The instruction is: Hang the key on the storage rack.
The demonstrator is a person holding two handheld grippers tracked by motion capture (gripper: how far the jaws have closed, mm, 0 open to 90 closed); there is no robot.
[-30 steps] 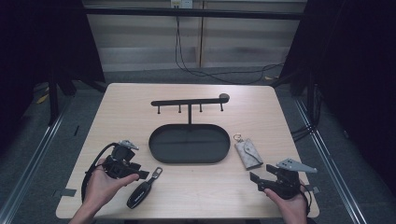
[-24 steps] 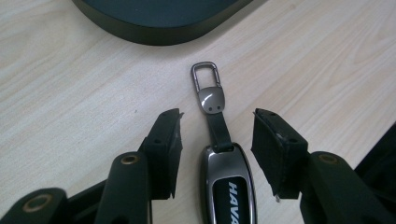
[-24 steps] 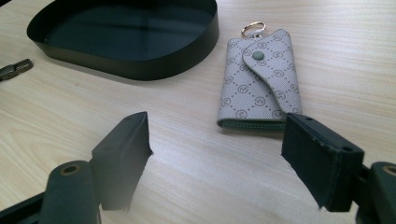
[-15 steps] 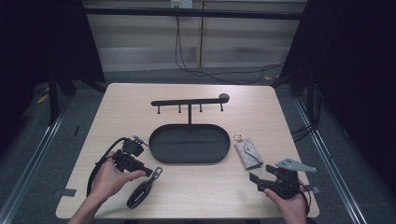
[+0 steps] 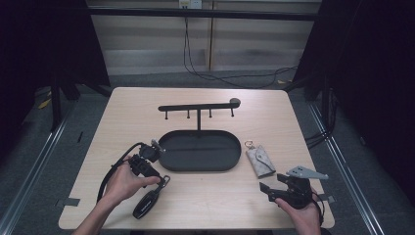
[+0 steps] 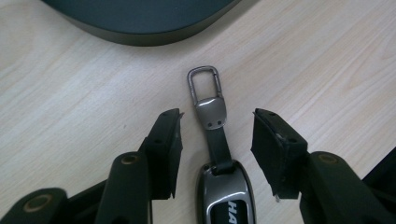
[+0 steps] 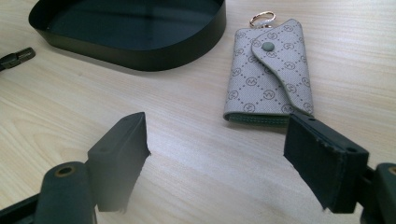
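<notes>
L gripper (image 6: pixel 215 135) jaws apart, straddling the car key fob (image 6: pixel 219 154) strap, no contact; fob lies at 7 o'clock of black tray (image 5: pixel 195 164). R gripper (image 7: pixel 215 154) jaws just opening, nothing between; key pouch (image 7: pixel 268 74) at its 12.

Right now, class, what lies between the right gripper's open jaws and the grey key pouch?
Only bare table. In the right gripper view, light wood runs from the right gripper up to the key pouch, which lies flat beside the black tray.
</notes>
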